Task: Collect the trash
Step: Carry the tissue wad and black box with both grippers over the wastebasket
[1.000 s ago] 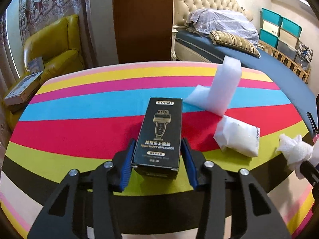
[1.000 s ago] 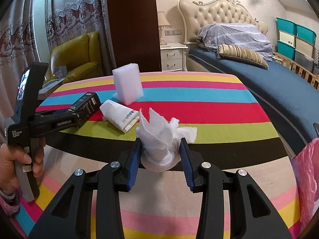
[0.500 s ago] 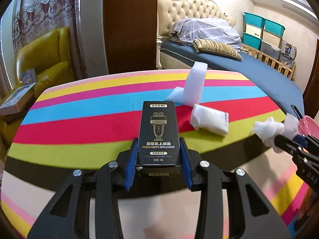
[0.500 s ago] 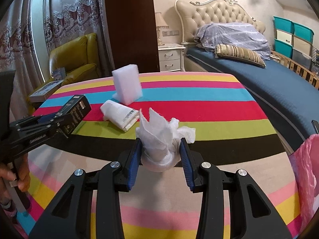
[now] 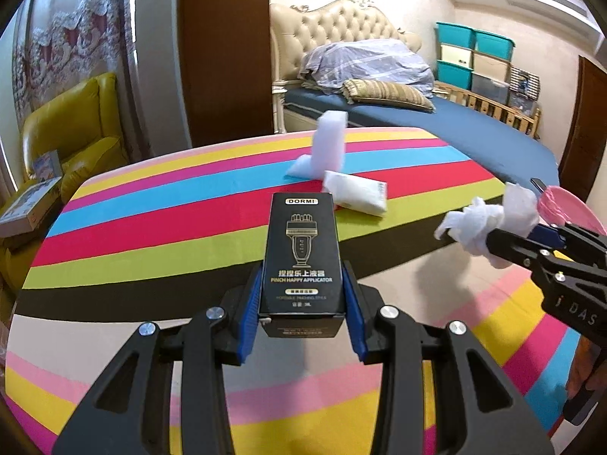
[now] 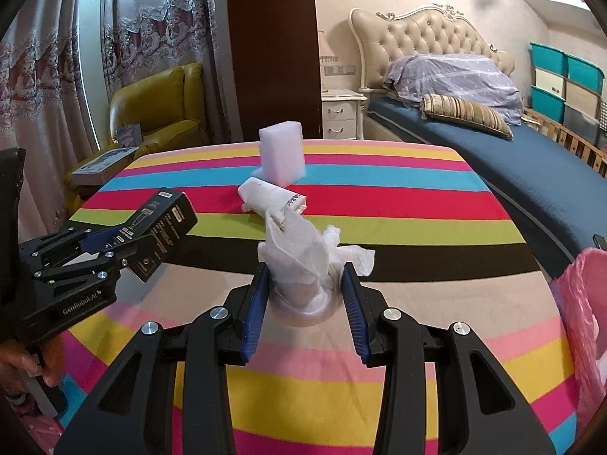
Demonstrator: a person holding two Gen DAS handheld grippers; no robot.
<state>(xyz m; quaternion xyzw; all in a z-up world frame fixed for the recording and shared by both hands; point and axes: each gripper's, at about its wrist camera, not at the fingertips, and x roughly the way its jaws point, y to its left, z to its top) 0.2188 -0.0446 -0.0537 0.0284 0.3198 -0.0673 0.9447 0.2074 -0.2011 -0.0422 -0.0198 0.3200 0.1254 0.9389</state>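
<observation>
Black printed cardboard box [image 5: 302,254] sits clamped in the left claw [image 5: 302,299], lifted above the striped bench [image 5: 159,227]. It looks light and stiff, so holding its two long sides near the bottom end seems right; a harder squeeze could dent it. White crumpled tissue wad [image 6: 303,265] is pinched in the right claw [image 6: 305,295]; it is soft and nearly weightless, so a hold low on the bunch is safest. From the right claw, a white foam block [image 6: 281,157] and a white plastic packet [image 6: 271,199] lie at twelve o'clock, and a pink plastic bag [image 6: 578,303] hangs at three o'clock.
</observation>
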